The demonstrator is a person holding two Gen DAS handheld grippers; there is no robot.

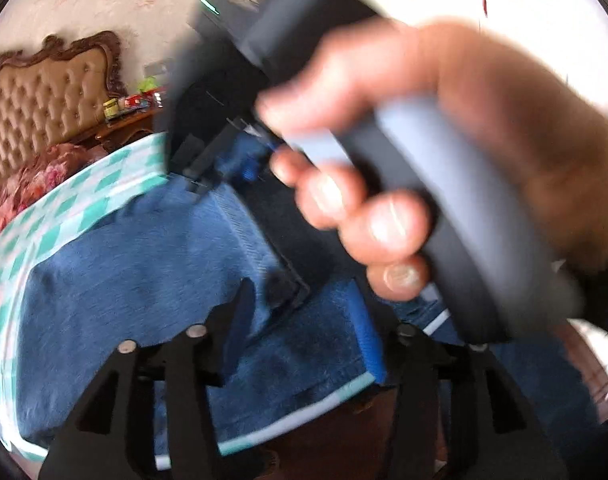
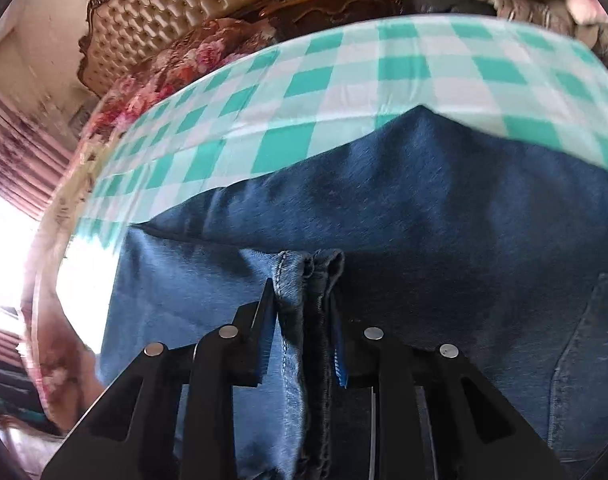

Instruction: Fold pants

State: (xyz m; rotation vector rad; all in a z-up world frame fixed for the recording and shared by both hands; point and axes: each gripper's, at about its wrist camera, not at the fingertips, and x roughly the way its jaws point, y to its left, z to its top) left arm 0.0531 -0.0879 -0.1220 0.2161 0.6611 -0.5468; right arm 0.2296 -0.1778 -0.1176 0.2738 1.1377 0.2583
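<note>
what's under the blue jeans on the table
The blue jeans lie on a green-and-white checked cloth, which shows past their far edge and along the near table edge. Whatever is beneath the cloth, or directly under the denim, is covered.

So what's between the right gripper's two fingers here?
In the right wrist view, the jeans hem sits bunched between the right gripper fingers; the fabric fills the gap, nothing else is there.

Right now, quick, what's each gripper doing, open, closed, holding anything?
Left gripper: open, holding nothing, above the jeans.
Right gripper: closed on the jeans' hem.
</note>
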